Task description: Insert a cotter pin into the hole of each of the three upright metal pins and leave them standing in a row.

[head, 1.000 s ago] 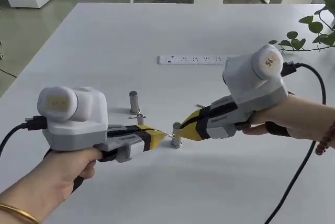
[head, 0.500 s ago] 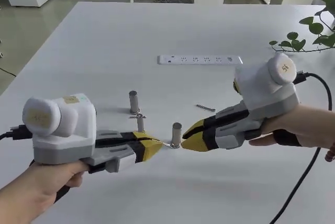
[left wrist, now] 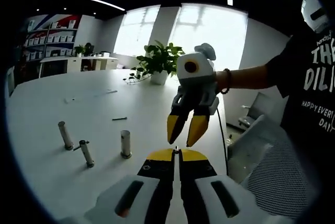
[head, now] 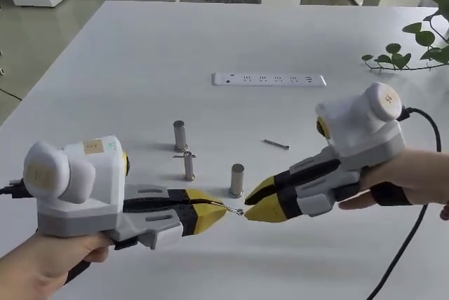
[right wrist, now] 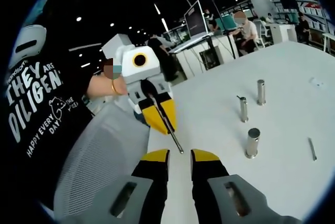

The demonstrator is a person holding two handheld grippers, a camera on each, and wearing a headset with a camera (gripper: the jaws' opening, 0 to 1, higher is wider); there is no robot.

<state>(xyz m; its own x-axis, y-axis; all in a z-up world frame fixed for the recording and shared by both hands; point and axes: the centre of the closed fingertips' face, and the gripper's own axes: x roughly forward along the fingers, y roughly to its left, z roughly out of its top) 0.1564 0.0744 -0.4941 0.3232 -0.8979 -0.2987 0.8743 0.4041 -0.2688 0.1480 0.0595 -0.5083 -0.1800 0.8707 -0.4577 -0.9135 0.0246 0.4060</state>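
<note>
Bare table (head: 140,55) lies open far left; three upright pins (head: 188,165) block the middle, a power strip (head: 269,79) farther back.

I can't make out a hole in the near pin (head: 237,179); it's too small in every view. The cotter pin (head: 233,208) has its rear end hidden between the left gripper (head: 219,210)'s jaws. The plant (head: 423,36) is cut by the head view's right edge, and the left hand (head: 38,266) by its bottom.

Three upright pins (head: 189,165) on table (head: 140,55), loose cotter pin (head: 276,144) right, power strip (head: 269,79) behind.
</note>
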